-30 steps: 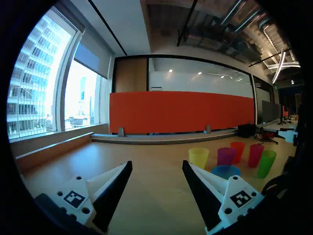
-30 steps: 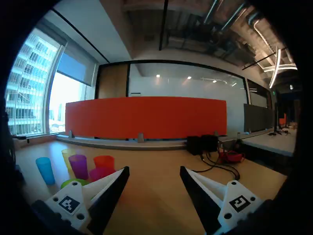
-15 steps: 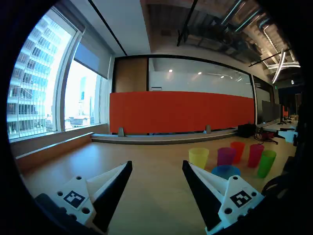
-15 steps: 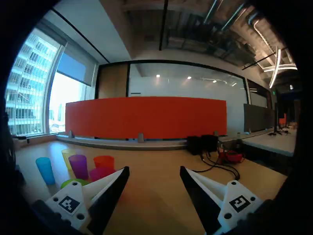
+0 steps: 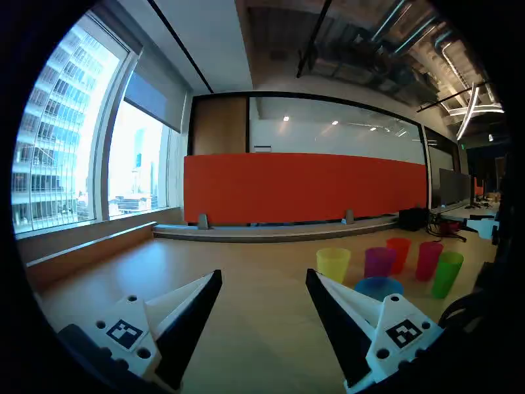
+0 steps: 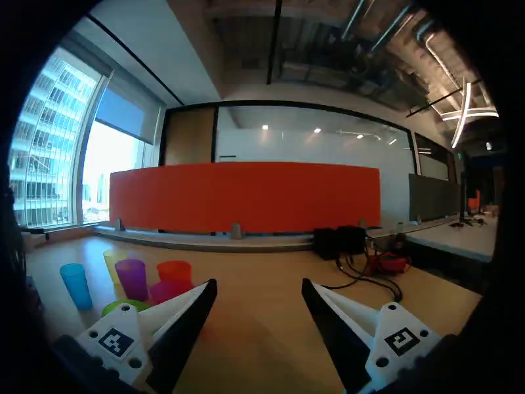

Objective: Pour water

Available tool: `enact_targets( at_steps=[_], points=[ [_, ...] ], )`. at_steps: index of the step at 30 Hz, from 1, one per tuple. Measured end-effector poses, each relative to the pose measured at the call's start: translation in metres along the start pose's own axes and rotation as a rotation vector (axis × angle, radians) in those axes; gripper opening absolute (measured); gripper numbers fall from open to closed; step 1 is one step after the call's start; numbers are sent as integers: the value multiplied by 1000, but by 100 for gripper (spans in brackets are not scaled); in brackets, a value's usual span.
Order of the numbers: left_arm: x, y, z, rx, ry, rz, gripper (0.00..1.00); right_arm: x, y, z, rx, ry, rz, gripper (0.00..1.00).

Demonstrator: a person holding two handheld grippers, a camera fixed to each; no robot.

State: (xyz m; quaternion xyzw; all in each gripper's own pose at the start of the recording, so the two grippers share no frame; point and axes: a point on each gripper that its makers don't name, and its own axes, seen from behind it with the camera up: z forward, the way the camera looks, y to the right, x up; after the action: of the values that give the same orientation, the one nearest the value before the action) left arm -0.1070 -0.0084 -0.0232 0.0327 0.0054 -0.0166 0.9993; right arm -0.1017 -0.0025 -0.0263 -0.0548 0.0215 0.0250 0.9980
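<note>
Nothing has moved since the earlier frames: both grippers stay at the same place, low over the wooden counter (image 5: 131,262).

The left gripper (image 5: 262,272) has its two fingers wide apart and holds nothing; bare counter shows between them. In the left gripper view, six plastic cups stand upright in a group to its right: a yellow cup (image 5: 333,264), a purple cup (image 5: 379,261), an orange cup (image 5: 398,253), a pink cup (image 5: 429,260), a green cup (image 5: 447,274) and a blue cup (image 5: 378,287), which is partly hidden behind the finger on the right.

The right gripper (image 6: 259,282) is also spread apart and holds nothing. In the right gripper view the cups are to its left. Black cables (image 6: 367,272) lie on the counter farther right. A red partition (image 5: 302,187) stands at the far edge of the counter.
</note>
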Motion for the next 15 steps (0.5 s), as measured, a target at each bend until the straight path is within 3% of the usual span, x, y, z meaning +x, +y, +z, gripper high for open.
enact_targets(
  at_steps=[15],
  points=[
    [-1, 0, 0, 0, 0, 0, 95, 0, 0, 2, -1, 0, 0, 100]
  ],
)
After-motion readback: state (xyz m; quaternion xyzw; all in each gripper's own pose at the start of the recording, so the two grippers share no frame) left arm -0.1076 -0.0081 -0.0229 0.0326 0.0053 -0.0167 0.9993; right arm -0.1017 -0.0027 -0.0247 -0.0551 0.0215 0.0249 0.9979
